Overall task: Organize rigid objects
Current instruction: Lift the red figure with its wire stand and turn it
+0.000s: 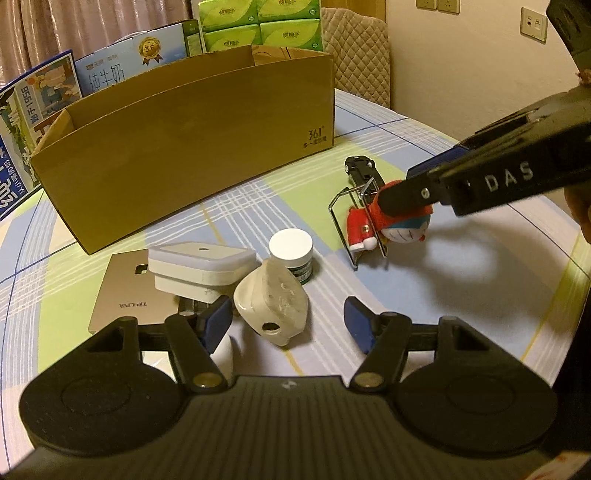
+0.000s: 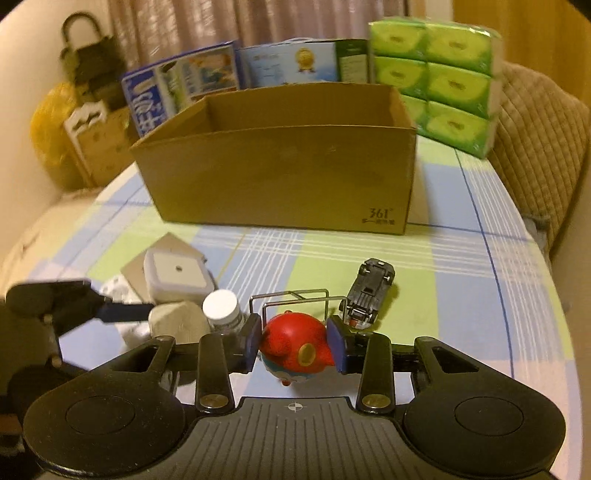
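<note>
Right wrist view: right tool (image 2: 293, 345) clamps the red figurine (image 2: 295, 347), likely bound for the cardboard box (image 2: 280, 177). Left tool (image 1: 286, 325) gapes, holding nothing.

— What sort of place is this?
— A home. Curtains (image 2: 258, 22) hang behind, a quilted chair (image 2: 535, 147) stands at the surface (image 2: 461, 258) with its checked cloth.
— Anything else?
— Stacked tissue packs (image 2: 443, 81), milk cartons (image 2: 177, 88), wall sockets (image 1: 533, 24).

Checked tablecloth (image 2: 461, 295) under cardboard box (image 2: 280, 177), clutter
</note>
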`<state>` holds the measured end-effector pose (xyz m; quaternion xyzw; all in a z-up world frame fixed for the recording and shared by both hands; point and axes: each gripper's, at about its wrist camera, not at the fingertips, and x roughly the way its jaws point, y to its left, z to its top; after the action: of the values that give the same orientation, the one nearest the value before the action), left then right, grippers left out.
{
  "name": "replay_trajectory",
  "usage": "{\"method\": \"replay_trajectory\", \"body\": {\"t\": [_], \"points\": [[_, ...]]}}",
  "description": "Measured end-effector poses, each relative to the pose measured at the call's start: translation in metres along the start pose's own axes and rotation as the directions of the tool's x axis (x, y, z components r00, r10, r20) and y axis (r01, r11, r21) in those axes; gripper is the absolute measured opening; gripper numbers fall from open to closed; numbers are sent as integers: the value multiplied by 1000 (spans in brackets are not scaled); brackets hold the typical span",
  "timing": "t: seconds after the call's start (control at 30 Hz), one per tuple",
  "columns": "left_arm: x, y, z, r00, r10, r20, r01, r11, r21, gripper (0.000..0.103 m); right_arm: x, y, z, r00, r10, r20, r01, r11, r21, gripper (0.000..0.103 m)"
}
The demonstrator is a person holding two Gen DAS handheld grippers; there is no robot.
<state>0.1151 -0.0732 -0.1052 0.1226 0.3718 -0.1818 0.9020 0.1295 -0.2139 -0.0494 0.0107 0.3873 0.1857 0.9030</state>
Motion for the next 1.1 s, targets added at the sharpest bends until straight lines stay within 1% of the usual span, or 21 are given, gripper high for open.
{"method": "replay_trajectory", "body": {"t": [0.07, 0.17, 0.2, 0.33, 0.4, 0.53, 0.67, 0.77, 0.87, 0.9, 1.0, 1.03, 1.1], "points": [[1, 0, 0, 1000, -4, 3, 4, 1000, 2, 63, 0, 1, -2, 1000, 6, -8, -6, 1000, -17, 36], [1, 1, 0, 1000, -10, 6, 10, 1000, 0, 63, 8, -3, -5, 997, 51, -54, -51, 999, -3, 39], [2, 1, 1, 1000, -10, 5, 10, 1000, -2, 63, 12, -5, -7, 995, 59, -75, -58, 998, 13, 39], [2, 2, 0, 1000, -15, 8, 15, 1000, -4, 63, 20, -17, -16, 991, 85, -106, -75, 992, 97, 41], [2, 3, 0, 1000, -19, 10, 19, 1000, -4, 63, 22, -22, -21, 986, 114, -124, -97, 986, 135, 43], [3, 3, 0, 1000, -25, 14, 25, 1000, 4, 63, 25, -23, -23, 979, 125, -162, -105, 986, 127, 45], [4, 4, 0, 999, -31, 15, 31, 999, 13, 63, 28, -23, -24, 977, 123, -174, -103, 988, 119, 44], [4, 1, 0, 999, -28, 15, 28, 999, 40, 62, 28, -14, -23, 978, 83, -189, -74, 996, 51, 43], [5, -3, -1, 1000, -12, 16, 11, 996, 85, 60, 24, -2, -21, 984, 21, -178, -31, 998, -55, 43], [6, -5, -1, 1000, -2, 16, 1, 995, 105, 58, 21, 1, -20, 985, 8, -170, -22, 996, -81, 43], [9, -13, -2, 999, 45, 19, -48, 980, 192, 47, 14, 9, -17, 991, -32, -133, 10, 987, -160, 43], [10, -15, -3, 998, 61, 23, -64, 974, 216, 46, 13, 12, -15, 991, -43, -126, 19, 982, -187, 43], [11, -16, -4, 997, 71, 26, -75, 970, 230, 46, 8, 19, -12, 992, -62, -106, 34, 968, -250, 43]]}}
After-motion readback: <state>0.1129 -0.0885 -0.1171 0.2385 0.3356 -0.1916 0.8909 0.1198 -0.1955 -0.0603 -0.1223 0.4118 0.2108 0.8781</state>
